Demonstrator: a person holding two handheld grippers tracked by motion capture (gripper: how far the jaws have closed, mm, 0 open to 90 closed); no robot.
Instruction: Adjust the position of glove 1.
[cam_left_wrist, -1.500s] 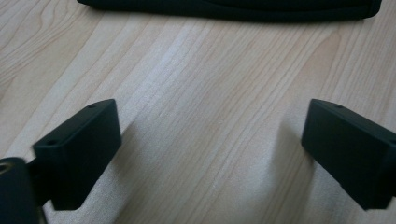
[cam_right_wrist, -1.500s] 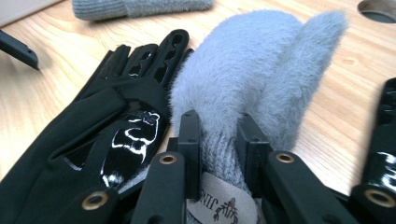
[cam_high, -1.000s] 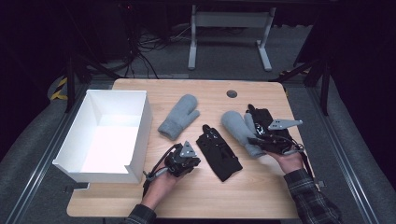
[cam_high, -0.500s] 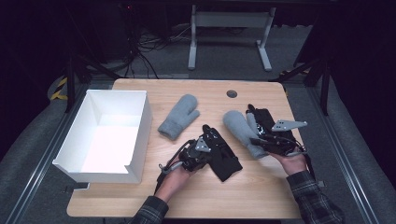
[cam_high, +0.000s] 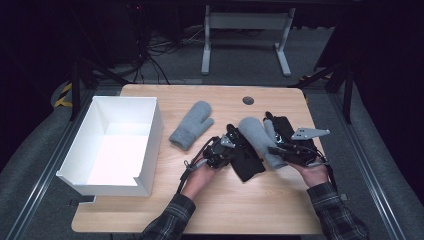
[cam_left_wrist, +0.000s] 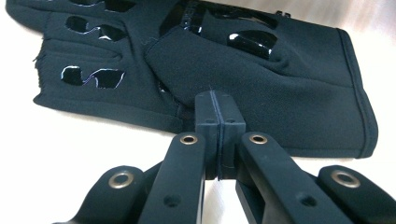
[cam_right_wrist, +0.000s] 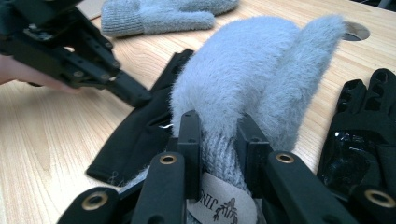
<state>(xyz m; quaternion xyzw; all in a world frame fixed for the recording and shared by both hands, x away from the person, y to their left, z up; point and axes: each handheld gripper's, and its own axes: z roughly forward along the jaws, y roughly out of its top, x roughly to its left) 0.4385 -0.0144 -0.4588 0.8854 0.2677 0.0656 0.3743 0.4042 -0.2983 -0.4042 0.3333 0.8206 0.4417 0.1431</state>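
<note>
Pinching the fluffy grey knitted mitten (cam_right_wrist: 252, 79) by its cuff for sorting, the right gripper (cam_right_wrist: 218, 140) lifts it, while the left gripper (cam_left_wrist: 219, 116), jaws pressed together, noses against the flat black fabric glove (cam_left_wrist: 261, 65) just ahead.

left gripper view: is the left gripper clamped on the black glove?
No: the left gripper has its jaws pressed shut together with nothing between them, tips just at the black fabric glove.
</note>
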